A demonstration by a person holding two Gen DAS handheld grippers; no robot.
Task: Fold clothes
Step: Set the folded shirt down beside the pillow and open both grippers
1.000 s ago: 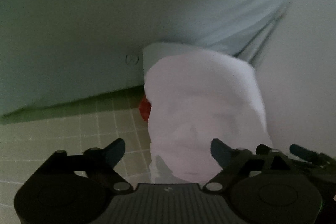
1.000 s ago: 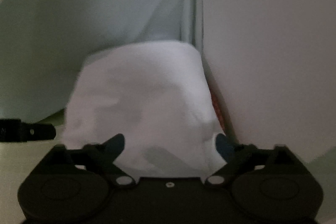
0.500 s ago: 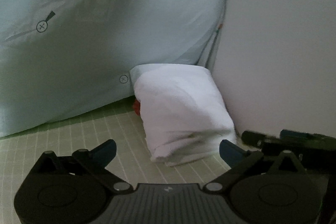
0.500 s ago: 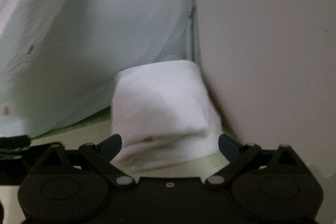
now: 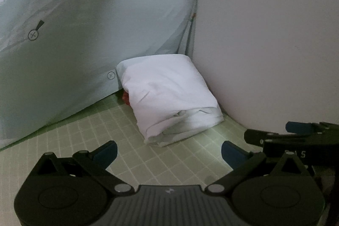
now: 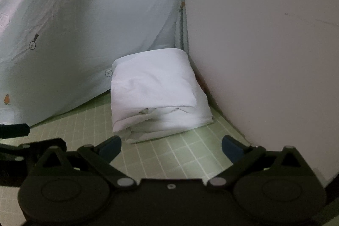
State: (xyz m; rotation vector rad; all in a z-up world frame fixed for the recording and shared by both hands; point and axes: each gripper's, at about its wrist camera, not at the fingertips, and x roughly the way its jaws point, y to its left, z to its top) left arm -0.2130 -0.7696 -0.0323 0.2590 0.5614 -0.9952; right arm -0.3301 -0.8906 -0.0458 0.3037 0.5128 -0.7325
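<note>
1. The left gripper (image 5: 168,150) has its jaws spread wide with nothing between them; only bare mat shows in the gap, and the blue pads (image 5: 107,151) touch nothing.
2. The right gripper (image 6: 171,146) is likewise spread wide and empty, its blue pads (image 6: 232,148) clear of the cloth.
3. In the left wrist view the right gripper shows at about 3 o'clock, just beside the left one; in the right wrist view part of the left gripper shows at about 9 o'clock.
4. The folded white garment (image 5: 169,96) lies at 12 o'clock from the left gripper's fingers, near them but apart. In the right wrist view it (image 6: 156,90) sits at about 12 o'clock, slightly toward 11.
5. The garment is a compact, thick bundle, smooth on top. Its near end shows several stacked layers and loose, slightly uneven folds, with a thin edge of cloth lying flat on the mat.
6. A small red thing (image 5: 125,97) peeks out at the garment's 9 o'clock side; what it is cannot be told.
7. The bundle rests on a pale green mat (image 5: 84,132) ruled with a white grid.
8. Behind it, from 9 to 12 o'clock, rises pale blue bedding (image 5: 84,24) printed with carrots and small circle marks; the garment's far end touches it.
9. From 12 to 3 o'clock stands a plain pale wall (image 5: 264,35), close along the garment's right side. The light is dim.
</note>
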